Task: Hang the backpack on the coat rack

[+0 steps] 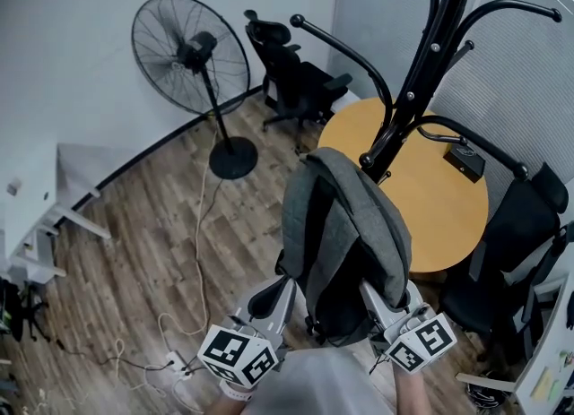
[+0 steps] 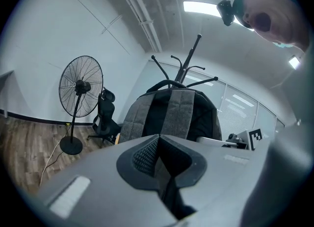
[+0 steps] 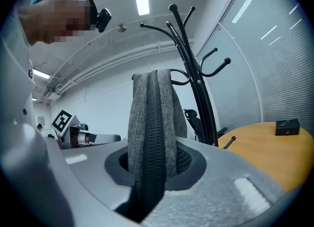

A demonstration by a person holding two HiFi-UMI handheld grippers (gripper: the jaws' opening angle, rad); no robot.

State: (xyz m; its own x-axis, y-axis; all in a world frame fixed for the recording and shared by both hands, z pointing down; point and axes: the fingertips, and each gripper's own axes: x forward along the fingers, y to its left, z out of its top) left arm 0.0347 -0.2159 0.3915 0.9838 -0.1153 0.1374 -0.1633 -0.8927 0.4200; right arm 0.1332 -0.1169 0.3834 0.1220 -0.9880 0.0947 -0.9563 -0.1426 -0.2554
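The grey backpack (image 1: 345,234) is held up off the wooden floor (image 1: 134,243), upright, between the two grippers, close against the black coat rack (image 1: 430,55). Its top sits just beside the rack's pole, near the knob of one of the lower hooks, though I can't tell whether any part of it is over a hook. The right gripper (image 1: 372,297) has its jaws partly apart and clamped on the pack's zippered side edge, which fills the gap between the pads in the right gripper view. The left gripper (image 1: 282,289) meets the lower left side of the pack. Its jaws are drawn almost together, on what looks like a thin dark bit of the pack. Both grippers point roughly level at the rack. Behind the rack stands a round wooden table (image 1: 439,198) with a small black box (image 1: 465,162) on it. A pedestal fan (image 1: 190,46) and a black office chair (image 1: 287,73) stand by the far wall.
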